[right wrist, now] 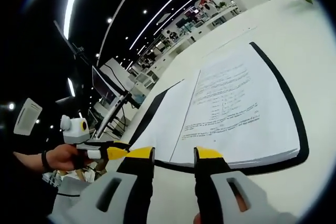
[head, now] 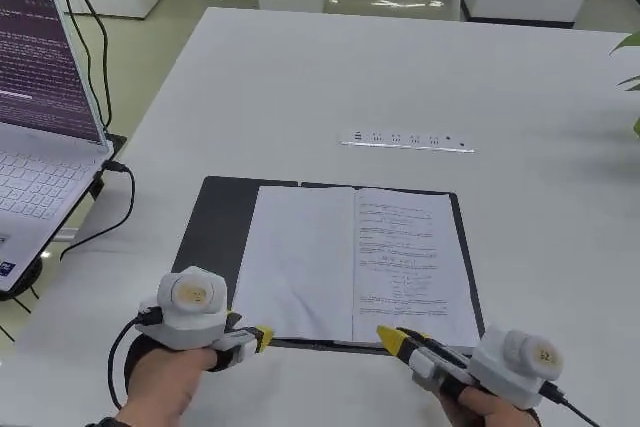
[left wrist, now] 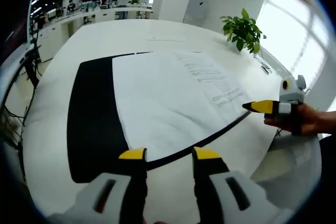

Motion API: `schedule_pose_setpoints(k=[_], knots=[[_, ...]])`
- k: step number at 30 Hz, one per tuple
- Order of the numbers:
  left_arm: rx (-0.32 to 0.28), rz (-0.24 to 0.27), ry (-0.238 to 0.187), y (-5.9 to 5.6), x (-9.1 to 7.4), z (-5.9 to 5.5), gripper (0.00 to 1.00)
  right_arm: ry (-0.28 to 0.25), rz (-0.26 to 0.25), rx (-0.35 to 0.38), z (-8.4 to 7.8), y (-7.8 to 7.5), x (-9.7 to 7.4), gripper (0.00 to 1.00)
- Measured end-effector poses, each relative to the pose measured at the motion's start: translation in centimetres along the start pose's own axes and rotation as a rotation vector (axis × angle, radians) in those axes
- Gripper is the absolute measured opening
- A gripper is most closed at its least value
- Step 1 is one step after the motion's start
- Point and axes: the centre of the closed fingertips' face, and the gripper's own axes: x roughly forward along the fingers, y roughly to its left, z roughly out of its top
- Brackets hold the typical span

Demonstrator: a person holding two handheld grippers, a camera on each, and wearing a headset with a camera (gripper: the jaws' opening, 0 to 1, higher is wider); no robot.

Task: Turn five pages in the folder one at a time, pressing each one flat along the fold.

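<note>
Laptop point(head: 40, 137) partly beyond the left edge — print point(head: 405, 265) on the right page point(head: 420, 325) illegibly small

Bright, even light, fisheye-warped edges

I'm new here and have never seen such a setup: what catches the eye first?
An open folder lies on the white table, with a blank page beside a printed page. The yellow-tipped left gripper and right gripper are held at its near edge. A laptop stands at the table's left edge.
</note>
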Motion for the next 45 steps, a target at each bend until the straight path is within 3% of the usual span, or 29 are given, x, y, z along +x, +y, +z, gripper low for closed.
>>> schedule_pose_setpoints(k=[4, 9, 13, 15, 19, 21, 26, 33, 37, 41, 45], knots=[[0.029, -0.019, -0.014, -0.4, -0.9, 0.7, 0.36, -0.015, 0.007, -0.049, 1.5, 0.2, -0.6, 0.29], [0.072, -0.025, -0.034, 0.2, -2.2, 1.8, 0.38, 0.010, -0.003, -0.166, 3.1, 0.1, -1.5, 0.34], [0.131, 0.000, -0.039, 1.1, -3.3, 2.6, 0.41, 0.057, -0.008, -0.294, 3.8, 0.1, -2.4, 0.40], [0.161, 0.017, -0.042, 1.4, -3.8, 2.9, 0.43, 0.069, -0.004, -0.323, 4.0, 0.3, -2.8, 0.42], [0.155, 0.027, -0.064, 2.0, -4.8, 3.3, 0.45, 0.093, -0.024, -0.369, 4.1, 0.1, -3.8, 0.48], [0.166, 0.033, -0.074, 2.3, -5.2, 3.3, 0.47, 0.129, -0.037, -0.436, 3.7, -0.1, -4.6, 0.54], [0.205, 0.028, -0.081, 1.8, -6.6, 3.0, 0.55, 0.103, -0.049, -0.426, 3.5, 0.0, -6.4, 0.58], [0.189, 0.029, -0.127, 1.3, -8.2, 3.0, 0.61, 0.139, -0.118, -0.490, 2.8, -0.6, -8.7, 0.65], [0.183, 0.022, -0.134, 0.8, -8.3, 2.6, 0.64, 0.119, -0.139, -0.482, 3.1, -1.0, -9.6, 0.67], [0.184, 0.019, -0.113, 0.3, -8.1, 2.0, 0.65, 0.095, -0.152, -0.461, 3.3, -1.1, -10.1, 0.68], [0.147, 0.019, -0.126, -0.2, -8.0, 2.1, 0.65, 0.081, -0.151, -0.448, 3.3, -1.2, -10.4, 0.69]])
